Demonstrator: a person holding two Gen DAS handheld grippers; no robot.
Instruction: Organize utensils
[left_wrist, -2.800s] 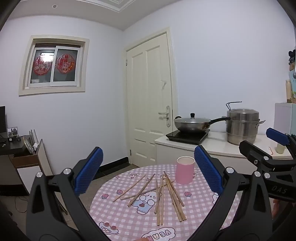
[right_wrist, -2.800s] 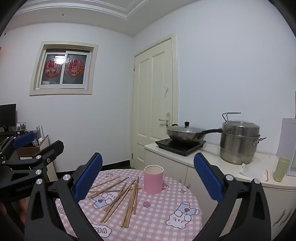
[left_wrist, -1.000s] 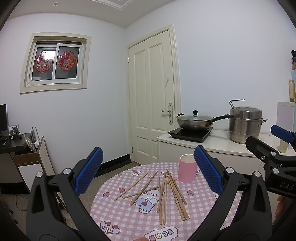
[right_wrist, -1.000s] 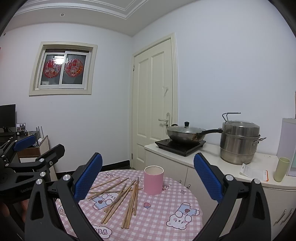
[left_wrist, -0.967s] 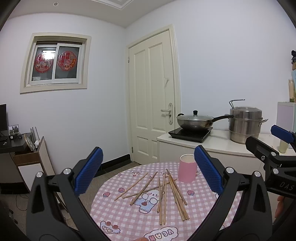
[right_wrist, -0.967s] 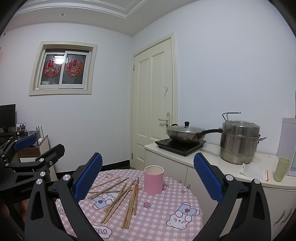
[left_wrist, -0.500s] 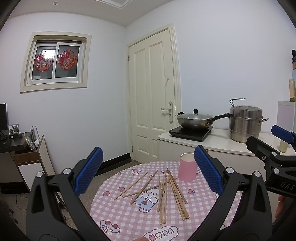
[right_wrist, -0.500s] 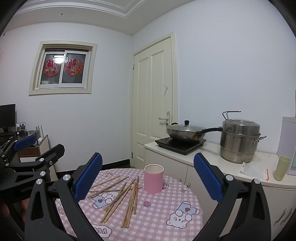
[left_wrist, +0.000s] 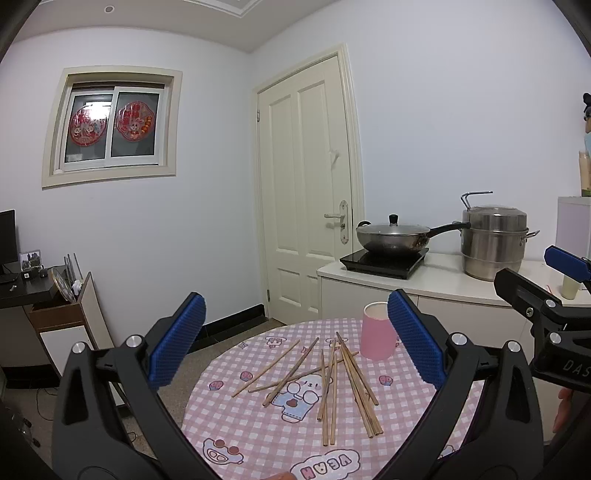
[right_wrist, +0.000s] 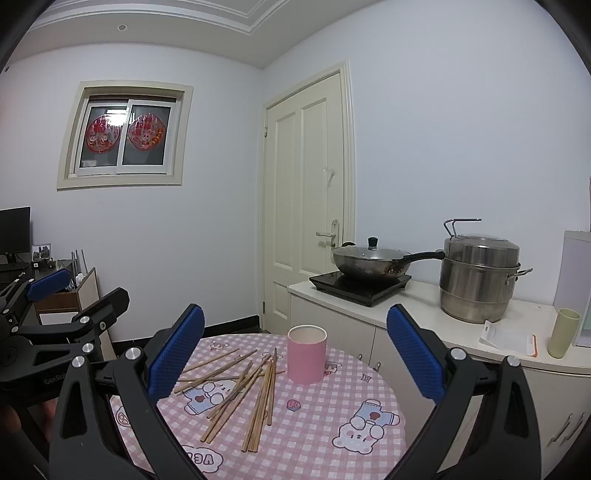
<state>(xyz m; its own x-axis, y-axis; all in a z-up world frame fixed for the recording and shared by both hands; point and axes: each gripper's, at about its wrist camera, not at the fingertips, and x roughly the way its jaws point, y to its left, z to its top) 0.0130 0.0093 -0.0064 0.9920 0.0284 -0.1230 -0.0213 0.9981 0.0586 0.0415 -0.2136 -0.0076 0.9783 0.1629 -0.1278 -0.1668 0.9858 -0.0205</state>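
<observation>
Both the left claw (left_wrist: 295, 341) and right claw (right_wrist: 295, 345) hang spread apart, empty, above the bench (right_wrist: 332, 413); loose chopsticks (right_wrist: 240, 387) lie just left of the pink cup (right_wrist: 306, 354), perhaps touching it

Your left hand-held gripper (left_wrist: 295, 339): blue pads spread wide, nothing between them. Round checked surface (left_wrist: 258, 424): loose wooden chopsticks (left_wrist: 332, 376) scattered and crossing; pink cup (left_wrist: 377, 336) upright just beyond them. Your right hand-held gripper (left_wrist: 546, 295): at the right edge.
</observation>
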